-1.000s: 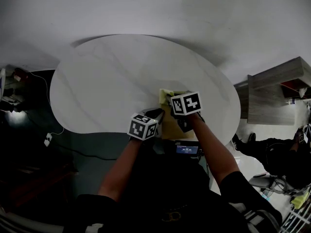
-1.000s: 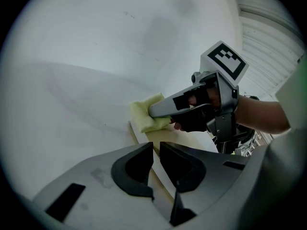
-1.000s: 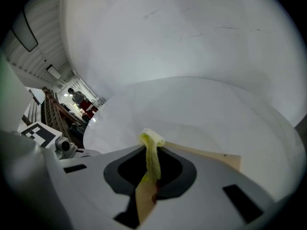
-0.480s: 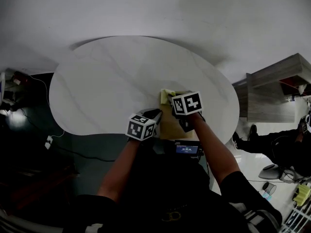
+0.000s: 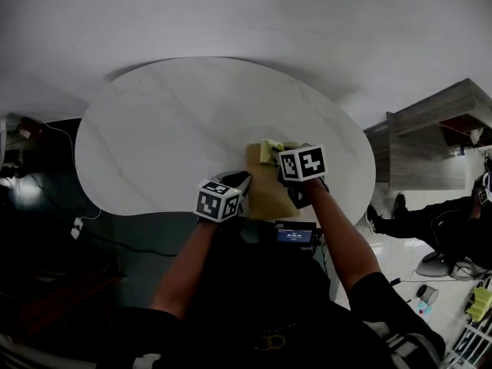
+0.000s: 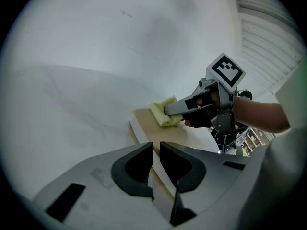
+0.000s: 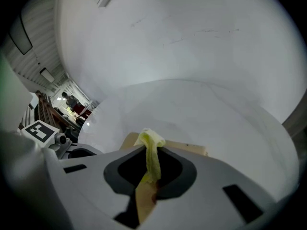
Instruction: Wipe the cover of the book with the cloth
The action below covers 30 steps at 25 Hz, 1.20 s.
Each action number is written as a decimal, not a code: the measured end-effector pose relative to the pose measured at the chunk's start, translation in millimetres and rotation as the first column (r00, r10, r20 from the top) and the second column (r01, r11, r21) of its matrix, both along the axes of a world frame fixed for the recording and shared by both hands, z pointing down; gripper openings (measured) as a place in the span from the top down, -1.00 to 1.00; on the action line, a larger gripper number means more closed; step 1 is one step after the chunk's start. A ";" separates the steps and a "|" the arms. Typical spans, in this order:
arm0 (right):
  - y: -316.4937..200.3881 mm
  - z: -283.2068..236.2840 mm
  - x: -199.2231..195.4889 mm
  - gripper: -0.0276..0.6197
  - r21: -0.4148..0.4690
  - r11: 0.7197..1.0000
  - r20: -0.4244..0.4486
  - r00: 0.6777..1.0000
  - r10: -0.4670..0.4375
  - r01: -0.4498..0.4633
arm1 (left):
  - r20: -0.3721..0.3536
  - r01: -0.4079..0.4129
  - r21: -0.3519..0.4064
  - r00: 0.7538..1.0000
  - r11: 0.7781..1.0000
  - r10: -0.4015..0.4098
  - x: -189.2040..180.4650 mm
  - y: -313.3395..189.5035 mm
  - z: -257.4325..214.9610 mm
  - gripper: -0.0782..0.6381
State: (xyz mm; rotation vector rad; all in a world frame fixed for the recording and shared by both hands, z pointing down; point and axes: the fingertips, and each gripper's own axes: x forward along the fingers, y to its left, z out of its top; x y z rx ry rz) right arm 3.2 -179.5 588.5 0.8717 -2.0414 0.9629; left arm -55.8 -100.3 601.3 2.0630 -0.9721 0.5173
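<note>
Marble-patterned white table [image 5: 177, 121] fills the head view, with a wooden shelf unit [image 5: 430, 144] off at 3 o'clock and a seated person [image 5: 442, 233] on the floor at 4 o'clock. A tan-covered book [image 5: 265, 197] lies flat near the table's 5 o'clock edge, partly hidden by the right gripper [image 5: 277, 156] and its marker cube. That gripper's jaws are clamped on a yellow-green cloth [image 5: 267, 149], which rests on the book's 12 o'clock end. The left gripper [image 5: 246, 181] sits over the book's 9 o'clock edge, jaws drawn nearly together with nothing between them. A plug [image 5: 76, 221] lies on the dark floor at 8 o'clock.
</note>
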 end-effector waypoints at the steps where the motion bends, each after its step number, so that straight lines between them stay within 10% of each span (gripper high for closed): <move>1: 0.1 0.1 2.9 0.64 -0.001 1.000 0.001 1.000 0.006 -0.006 | 0.001 0.000 0.000 1.000 1.000 0.000 0.1 0.0 0.1 0.65; 30: -3.2 2.1 83.1 0.64 0.008 0.986 -0.020 0.986 0.168 -0.168 | 0.011 0.006 0.001 1.000 1.000 -0.006 -0.8 -0.1 0.5 0.65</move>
